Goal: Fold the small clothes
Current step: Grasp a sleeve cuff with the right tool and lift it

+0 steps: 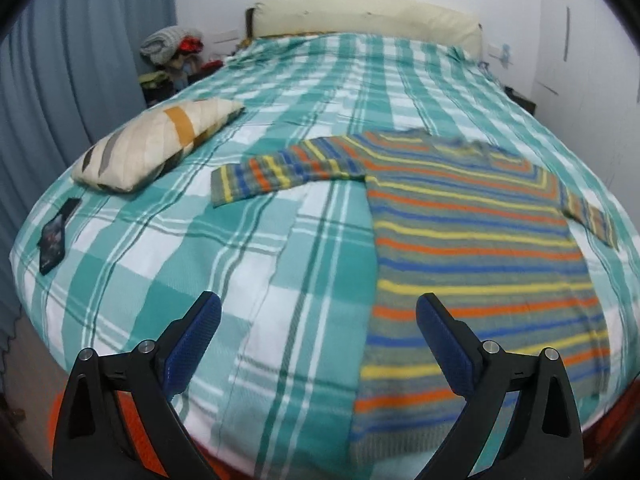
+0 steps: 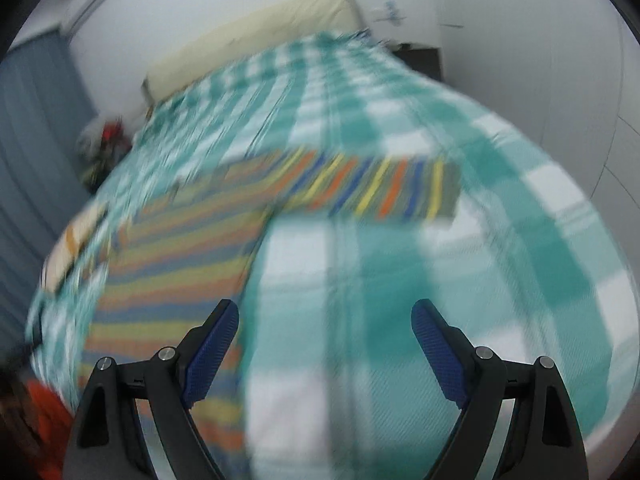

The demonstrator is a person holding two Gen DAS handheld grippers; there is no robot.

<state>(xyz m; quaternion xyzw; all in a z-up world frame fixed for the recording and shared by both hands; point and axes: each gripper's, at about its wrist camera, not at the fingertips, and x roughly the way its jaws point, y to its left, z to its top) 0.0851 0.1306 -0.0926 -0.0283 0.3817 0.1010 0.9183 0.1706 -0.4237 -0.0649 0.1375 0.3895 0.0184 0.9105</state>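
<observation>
Teal-and-white checked bedspread [image 1: 256, 264] over the whole bed, filling most of both views, with a cream headboard [image 1: 360, 16] at the far end against a white wall. Blue curtain [image 1: 72, 80] down the left side. Striped sweater [image 1: 472, 240] spread flat on the bedspread, front or back up not tellable, body running from the near edge of the bed toward the far end, right of centre in the left wrist view; grey ground with orange, yellow and blue bands. One sleeve [image 1: 280, 172] stretched out to the left, flat and unfolded; other sleeve [image 2: 372, 188] stretched out to the right, likewise flat, seen sharper than the rest in the blurred right wrist view. Cream patterned pillow [image 1: 156, 144] on the left of the bed, well apart from the left sleeve. Pile of mixed belongings [image 1: 172, 52] on the far left beside the bed, too small to sort out. Dark flat object [image 1: 56, 236] near the left edge of the bedspread, kind not tellable. Left gripper [image 1: 318, 312] above the near edge, fingers spread wide, blue pads [image 1: 196, 340] holding nothing, right finger over the sweater's hem area. Right gripper [image 2: 325, 320] above bare bedspread just right of the sweater's body, fingers also wide apart, nothing between them.
</observation>
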